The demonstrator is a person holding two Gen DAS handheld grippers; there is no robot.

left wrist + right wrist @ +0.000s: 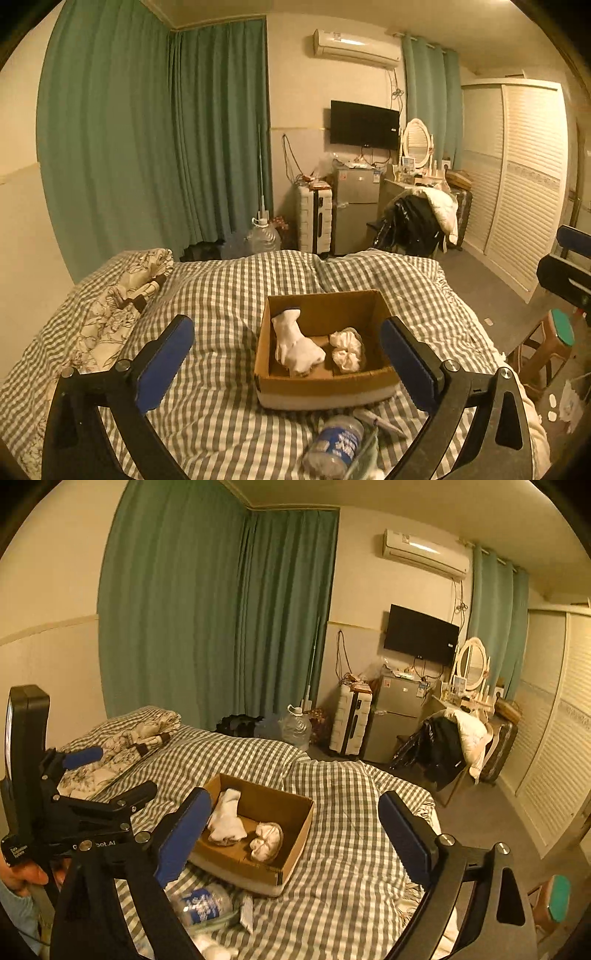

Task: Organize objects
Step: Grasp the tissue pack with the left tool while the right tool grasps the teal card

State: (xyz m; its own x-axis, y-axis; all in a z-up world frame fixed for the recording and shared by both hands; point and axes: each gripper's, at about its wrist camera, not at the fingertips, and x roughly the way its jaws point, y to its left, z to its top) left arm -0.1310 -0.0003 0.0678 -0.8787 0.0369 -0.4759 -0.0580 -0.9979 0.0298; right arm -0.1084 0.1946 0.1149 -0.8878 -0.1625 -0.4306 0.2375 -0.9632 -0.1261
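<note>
Both the left hand-held gripper (286, 363) and the right hand-held gripper (295, 834) hang spread and empty above the bed (221, 295). A cardboard box (325, 389) there holds white socks (295, 347); a plastic bottle (334, 445) lies near it.

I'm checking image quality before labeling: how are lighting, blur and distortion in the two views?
Left wrist view: dim yellow-orange cast, strong fisheye bending of the curtains, plastic bottle near the lens smeared. Right wrist view: same warm cast, dark vignette corners, cardboard box fairly sharp, bottle blurred behind the tool.

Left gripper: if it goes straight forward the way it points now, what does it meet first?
Probably the cardboard box on the checked bed cover, which lies ahead between the open jaws of the left gripper. Depth is unclear; the plastic bottle lies nearer but lower.
</note>
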